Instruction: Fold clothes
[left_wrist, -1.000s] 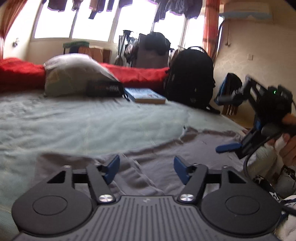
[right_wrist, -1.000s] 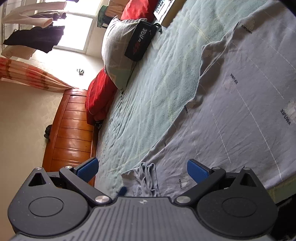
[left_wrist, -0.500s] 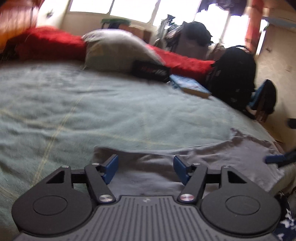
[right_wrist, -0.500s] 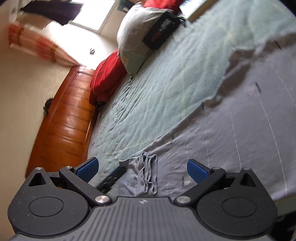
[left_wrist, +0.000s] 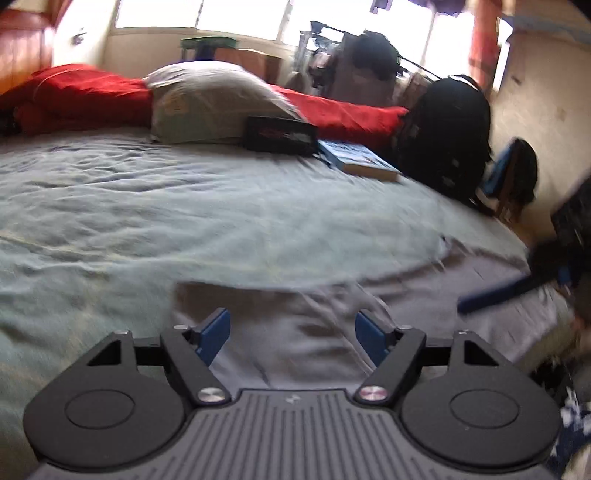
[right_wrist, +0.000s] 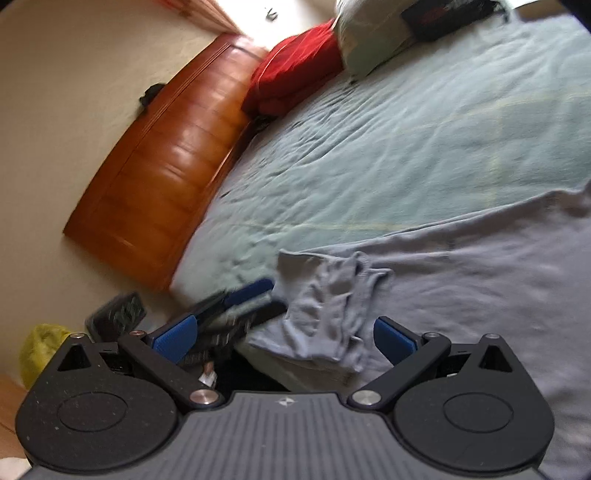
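Meanwhile, the left claw (left_wrist: 291, 332) had just been opening, its blue pads wider apart than a second before, gripping nothing; the grey garment (left_wrist: 424, 288) lay flat on the bed (left_wrist: 184, 206) beneath and ahead of it. From the right wrist view the scene had swung round. The right claw (right_wrist: 284, 338) stood wide open and empty over the garment's bunched corner (right_wrist: 332, 306) at the bed's edge.

The left wrist view looks low along its hand-held gripper (left_wrist: 291, 338) across the bed (left_wrist: 184, 221) toward the pillow (left_wrist: 210, 103). The right wrist view, rolled sideways, faces the headboard (right_wrist: 159, 155). Both share the grey garment (right_wrist: 461, 280) close ahead.
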